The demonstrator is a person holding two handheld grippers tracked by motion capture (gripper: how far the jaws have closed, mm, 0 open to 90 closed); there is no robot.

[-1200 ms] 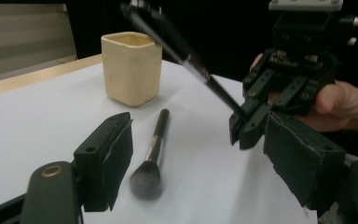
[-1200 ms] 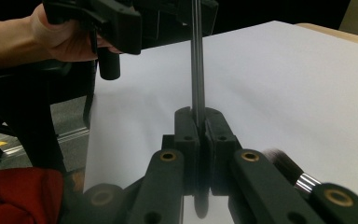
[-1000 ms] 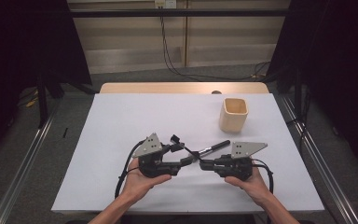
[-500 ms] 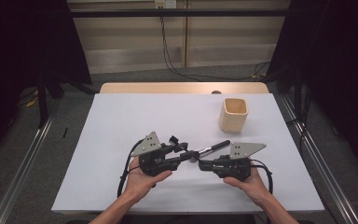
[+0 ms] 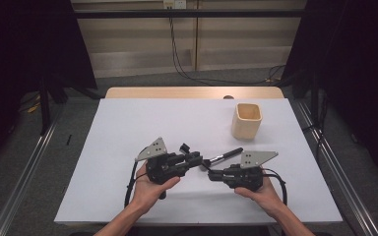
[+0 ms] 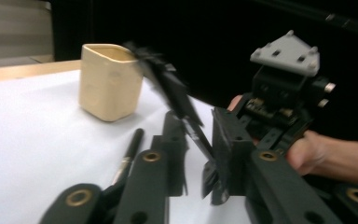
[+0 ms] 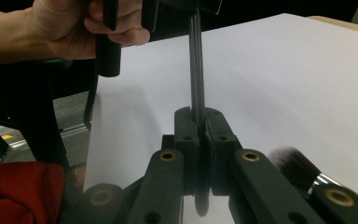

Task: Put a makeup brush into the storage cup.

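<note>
1. High view. A white table point(image 5: 128, 123) carries a cream square cup point(image 5: 246, 120) at its far right. Near the front edge, the person's left hand point(image 5: 150, 189) holds the left gripper point(image 5: 197, 160) and the right hand point(image 5: 258, 194) holds the right gripper point(image 5: 211, 174); the tips of the two tools meet near the table's middle. A makeup brush point(image 5: 225, 156) lies on the table just beyond the meeting point, its dark handle angled toward the cup. Each gripper bears a grey three-cornered plate on top.

2. Left gripper view. The left gripper point(image 6: 196, 149) has its jaws parted, with a gap visible between them. A thin black stick point(image 6: 177, 100), blurred, crosses this gap at a slant; whether either jaw touches it cannot be told. The makeup brush point(image 6: 129, 151) lies on the table just left of the jaws, well short of the cream cup point(image 6: 109, 79). The right gripper point(image 6: 279, 88), with its grey plate, faces the camera, held by the right hand point(image 6: 307, 151).

3. Right gripper view. The right gripper point(image 7: 199, 126) has its jaws closed on the black stick point(image 7: 196, 70), which rises straight up from between them toward the left hand point(image 7: 88, 21). The bristles of the makeup brush point(image 7: 293, 168) show at lower right, beside the jaws. A red cloth point(image 7: 18, 193) appears at lower left, beyond the table's edge.
</note>
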